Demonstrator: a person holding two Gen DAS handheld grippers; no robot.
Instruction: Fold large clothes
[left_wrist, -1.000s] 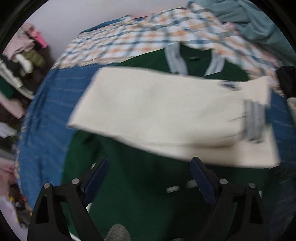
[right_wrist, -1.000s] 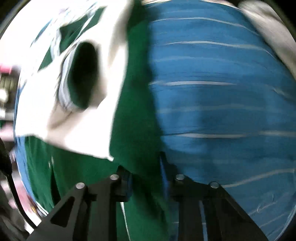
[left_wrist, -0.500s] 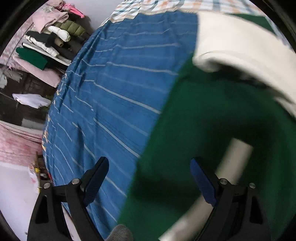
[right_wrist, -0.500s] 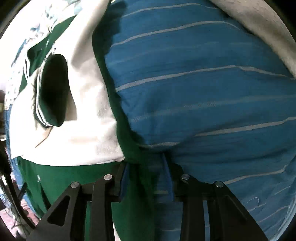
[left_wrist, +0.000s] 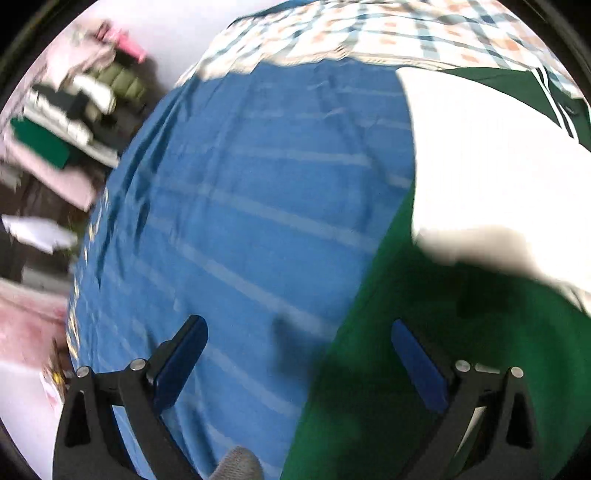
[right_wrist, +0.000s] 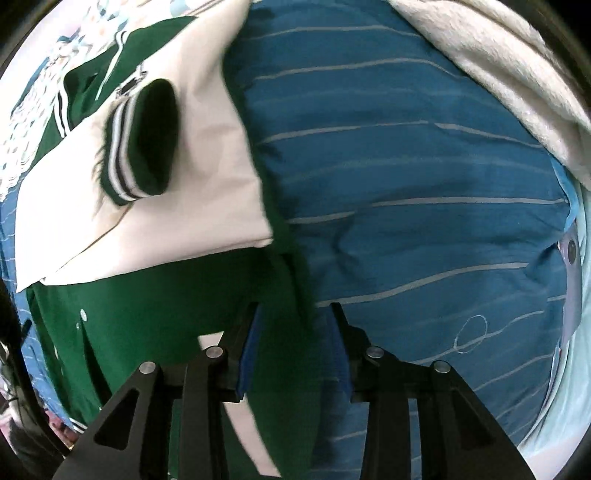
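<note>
Both cream sleeves (right_wrist: 140, 206) lay folded across the green varsity jacket (right_wrist: 155, 325); the body fold remained. The left gripper (left_wrist: 299, 354) was spreading, empty; the right gripper (right_wrist: 293, 347) was parting, the jacket's edge between its fingers.

A green jacket (right_wrist: 155, 314) with cream sleeves (right_wrist: 207, 155) lies on a blue striped bedsheet (right_wrist: 424, 221), its edge running between the opening jaws of the right gripper (right_wrist: 293, 332), pads clear of the cloth. A striped green cuff (right_wrist: 144, 144) rests ahead and left of the tool; a fluffy white blanket (right_wrist: 498, 74) ahead and right
</note>
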